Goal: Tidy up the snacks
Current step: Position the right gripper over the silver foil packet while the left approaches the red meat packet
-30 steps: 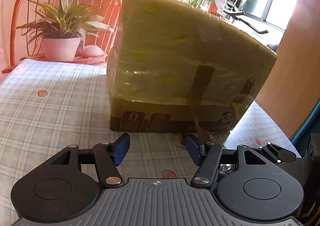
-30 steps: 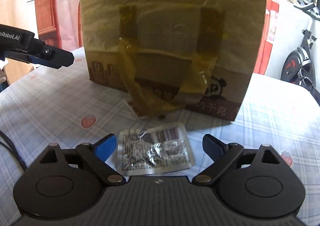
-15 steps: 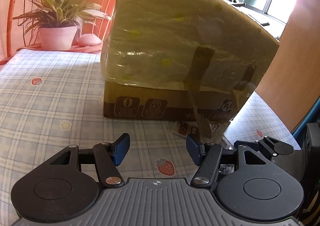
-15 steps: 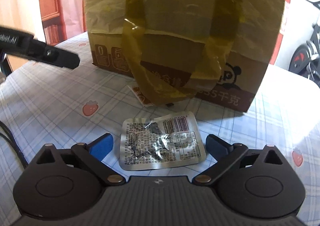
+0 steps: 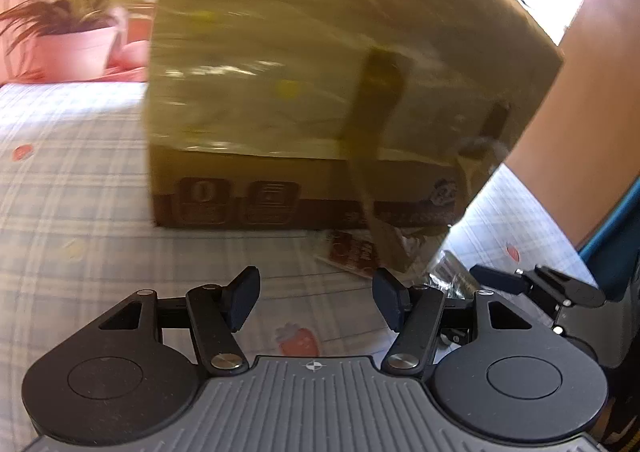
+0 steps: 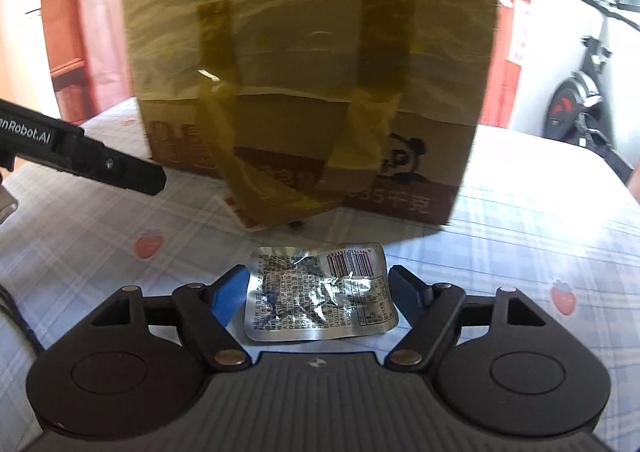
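Observation:
A silver foil snack packet [image 6: 320, 296] lies flat on the checked tablecloth, in front of a tall cardboard box [image 6: 312, 51] wrapped in yellowish film and tape. My right gripper [image 6: 318, 288] straddles the packet and its jaws are closing, with the pads right at the packet's two side edges. A red snack packet [image 6: 240, 211] peeks out from under a loose tape flap at the box's foot. My left gripper [image 5: 316, 300] hovers over the cloth facing the box [image 5: 320, 71], half open with nothing between its fingers. The red packet [image 5: 352, 252] lies just ahead of it.
A potted plant [image 5: 72, 35] stands behind the table at the left. A wooden panel [image 5: 580, 123] rises on the right. An exercise bike [image 6: 580, 111] is beyond the table's far right edge. The left gripper's finger [image 6: 120, 167] reaches in from the left of the right wrist view.
The left gripper has moved closer to the box and lower, bringing the red packet into view. The right gripper's jaws have narrowed around the silver packet, which now sits deeper between them.

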A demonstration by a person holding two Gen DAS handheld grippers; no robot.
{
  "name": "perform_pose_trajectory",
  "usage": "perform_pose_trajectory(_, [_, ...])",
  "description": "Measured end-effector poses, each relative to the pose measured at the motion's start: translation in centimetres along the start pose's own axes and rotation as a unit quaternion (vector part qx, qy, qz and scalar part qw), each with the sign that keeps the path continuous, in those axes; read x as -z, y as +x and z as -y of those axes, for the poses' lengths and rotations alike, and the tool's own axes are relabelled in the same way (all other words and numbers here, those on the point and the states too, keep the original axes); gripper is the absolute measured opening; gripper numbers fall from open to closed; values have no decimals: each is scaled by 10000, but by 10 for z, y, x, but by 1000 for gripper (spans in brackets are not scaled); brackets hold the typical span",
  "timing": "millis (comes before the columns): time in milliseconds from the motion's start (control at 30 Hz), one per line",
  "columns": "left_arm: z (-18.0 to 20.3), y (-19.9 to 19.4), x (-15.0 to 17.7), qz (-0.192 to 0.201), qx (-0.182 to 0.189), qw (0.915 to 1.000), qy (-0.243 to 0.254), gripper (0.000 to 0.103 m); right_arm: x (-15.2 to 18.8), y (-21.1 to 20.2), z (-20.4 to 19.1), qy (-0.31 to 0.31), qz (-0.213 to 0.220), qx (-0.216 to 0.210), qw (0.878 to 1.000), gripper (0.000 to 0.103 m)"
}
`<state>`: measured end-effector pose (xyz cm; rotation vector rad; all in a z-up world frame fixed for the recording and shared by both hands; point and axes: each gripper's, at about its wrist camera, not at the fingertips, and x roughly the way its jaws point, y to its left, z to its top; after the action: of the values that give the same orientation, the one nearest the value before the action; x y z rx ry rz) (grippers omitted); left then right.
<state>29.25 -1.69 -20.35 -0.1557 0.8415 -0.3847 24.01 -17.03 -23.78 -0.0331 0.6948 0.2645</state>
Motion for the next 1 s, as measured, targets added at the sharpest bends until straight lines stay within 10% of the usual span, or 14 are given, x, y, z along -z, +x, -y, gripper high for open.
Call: perform_pose_trajectory(1000, [61,76,-7,58,-780,9919,1000,63,0,0,14,277,-63,-106,9995,78])
